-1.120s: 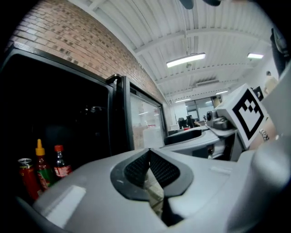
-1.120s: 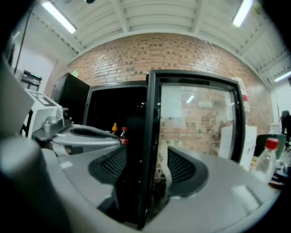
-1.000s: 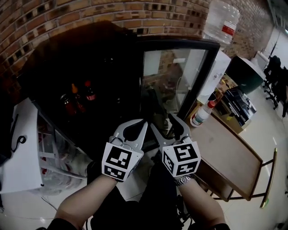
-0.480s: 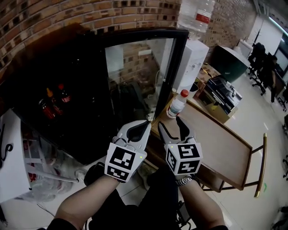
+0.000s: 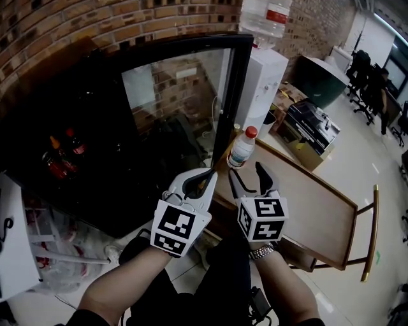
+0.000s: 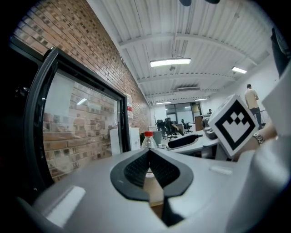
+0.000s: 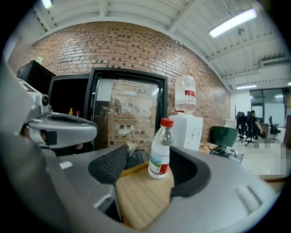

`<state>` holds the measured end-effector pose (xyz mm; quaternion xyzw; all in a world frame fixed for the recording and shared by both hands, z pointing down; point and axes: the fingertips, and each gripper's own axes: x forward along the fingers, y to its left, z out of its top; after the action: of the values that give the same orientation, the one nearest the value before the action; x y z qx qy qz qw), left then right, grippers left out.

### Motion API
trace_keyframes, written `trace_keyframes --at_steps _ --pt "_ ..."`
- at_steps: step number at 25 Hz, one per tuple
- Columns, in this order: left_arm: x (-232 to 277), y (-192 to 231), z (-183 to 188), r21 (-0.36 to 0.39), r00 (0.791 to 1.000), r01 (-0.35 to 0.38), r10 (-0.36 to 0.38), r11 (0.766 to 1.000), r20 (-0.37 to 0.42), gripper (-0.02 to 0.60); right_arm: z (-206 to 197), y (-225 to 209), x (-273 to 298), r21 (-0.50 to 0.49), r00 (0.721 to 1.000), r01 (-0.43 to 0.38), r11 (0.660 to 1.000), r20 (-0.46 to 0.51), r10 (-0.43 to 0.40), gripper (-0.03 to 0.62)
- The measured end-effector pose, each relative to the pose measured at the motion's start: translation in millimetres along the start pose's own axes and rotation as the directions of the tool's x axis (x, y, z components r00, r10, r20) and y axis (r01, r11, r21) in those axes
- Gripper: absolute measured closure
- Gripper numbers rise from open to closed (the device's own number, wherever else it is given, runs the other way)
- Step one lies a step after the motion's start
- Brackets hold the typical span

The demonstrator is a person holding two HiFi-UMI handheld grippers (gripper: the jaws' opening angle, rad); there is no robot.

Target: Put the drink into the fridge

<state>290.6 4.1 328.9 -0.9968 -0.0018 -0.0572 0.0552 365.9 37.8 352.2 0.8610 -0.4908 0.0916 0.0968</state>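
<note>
A clear drink bottle (image 5: 243,146) with a red cap and a label stands upright at the near corner of a wooden table (image 5: 306,204), beside the fridge. The black fridge's glass door (image 5: 185,95) stands open. My right gripper (image 5: 245,170) is open just short of the bottle. In the right gripper view the bottle (image 7: 161,150) shows between the spread jaws, untouched, beyond the gripper (image 7: 150,154). My left gripper (image 5: 210,173) is shut and empty, to the left of the bottle at the table's edge. The left gripper view shows the bottle (image 6: 147,138) past the closed gripper (image 6: 148,152).
Several red-capped bottles (image 5: 60,156) stand inside the dark fridge. A white water dispenser (image 5: 264,70) with a jug (image 5: 264,19) stands behind the table. A white panel with racks (image 5: 13,242) is at the far left. Office chairs (image 5: 363,76) and a person are far right.
Both grippers have swung to the right, from in front of the fridge opening to the table's corner. The bottle now lies just ahead of the right gripper. The jaws look unchanged.
</note>
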Motion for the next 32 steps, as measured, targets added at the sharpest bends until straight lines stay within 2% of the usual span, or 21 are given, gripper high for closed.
trace_keyframes --at_steps 15,32 --pt "34.3 22.2 -8.4 0.000 0.999 0.028 -0.028 1.000 -0.017 0.577 -17.3 -36.0 65.2 0.038 0.995 0.049 0.998 -0.085 -0.046 0.267" --pt "50.0 45.0 -20.5 -0.017 0.999 0.014 -0.014 1.000 -0.033 0.577 -24.5 -41.6 101.1 0.062 0.993 0.029 0.998 -0.117 -0.022 0.283"
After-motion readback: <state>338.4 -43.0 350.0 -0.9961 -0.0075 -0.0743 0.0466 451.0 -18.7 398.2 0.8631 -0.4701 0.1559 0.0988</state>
